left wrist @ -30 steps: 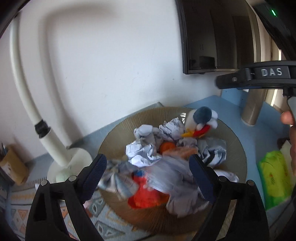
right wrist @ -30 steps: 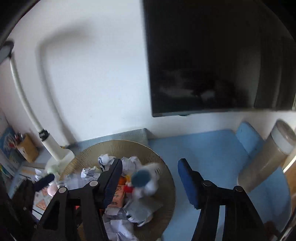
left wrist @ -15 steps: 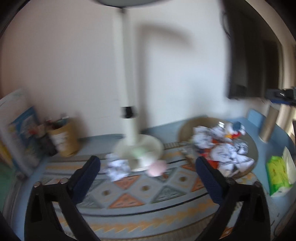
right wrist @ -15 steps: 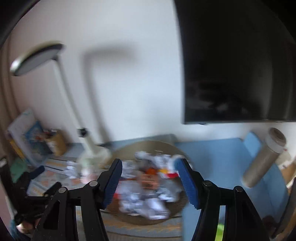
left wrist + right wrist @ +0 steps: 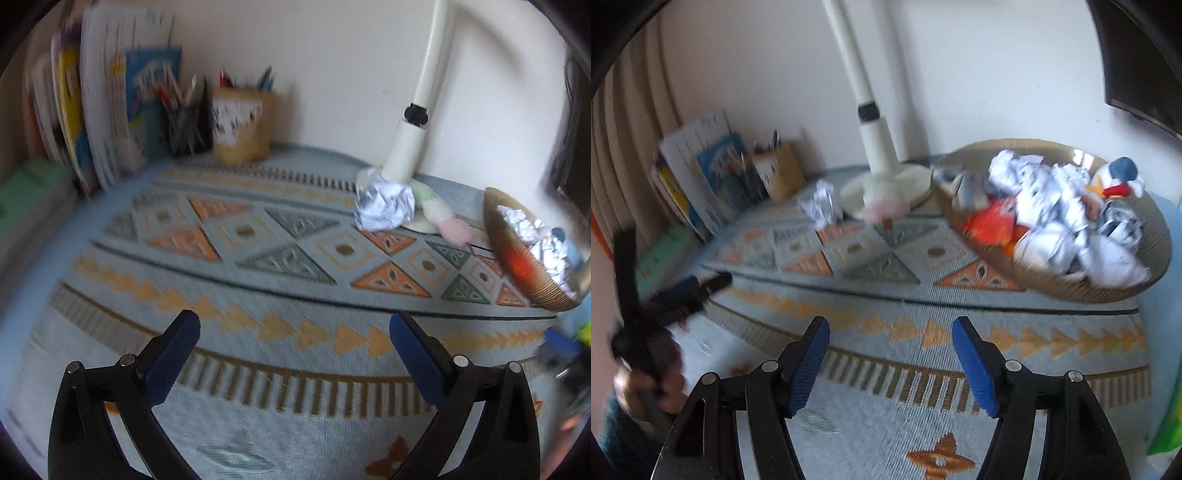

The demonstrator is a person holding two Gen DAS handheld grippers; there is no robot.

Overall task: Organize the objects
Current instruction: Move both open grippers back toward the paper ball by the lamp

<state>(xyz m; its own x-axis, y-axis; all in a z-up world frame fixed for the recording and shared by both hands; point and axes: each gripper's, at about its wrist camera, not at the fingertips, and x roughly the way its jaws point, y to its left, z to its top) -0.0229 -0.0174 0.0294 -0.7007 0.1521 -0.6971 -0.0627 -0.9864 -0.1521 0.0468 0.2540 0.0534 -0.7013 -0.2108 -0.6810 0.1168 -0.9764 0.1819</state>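
- Both claws have swung left, away from the basket (image 5: 1052, 284) onto the patterned mat (image 5: 295, 258).
- Left claw (image 5: 295, 343) and right claw (image 5: 891, 347) gape, holding nothing.
- Crumpled paper ball (image 5: 384, 203) lies against the lamp base (image 5: 886, 188); the rest fill the basket.

Soft daylight, heavy motion blur, fisheye bending with dark corners.

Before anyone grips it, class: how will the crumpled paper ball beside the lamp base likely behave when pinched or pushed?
The crumpled paper ball looks light, so a push probably skids it. Its creased folds suggest it crushes under a pinch. Its lumpy shape makes long rolling unlikely.
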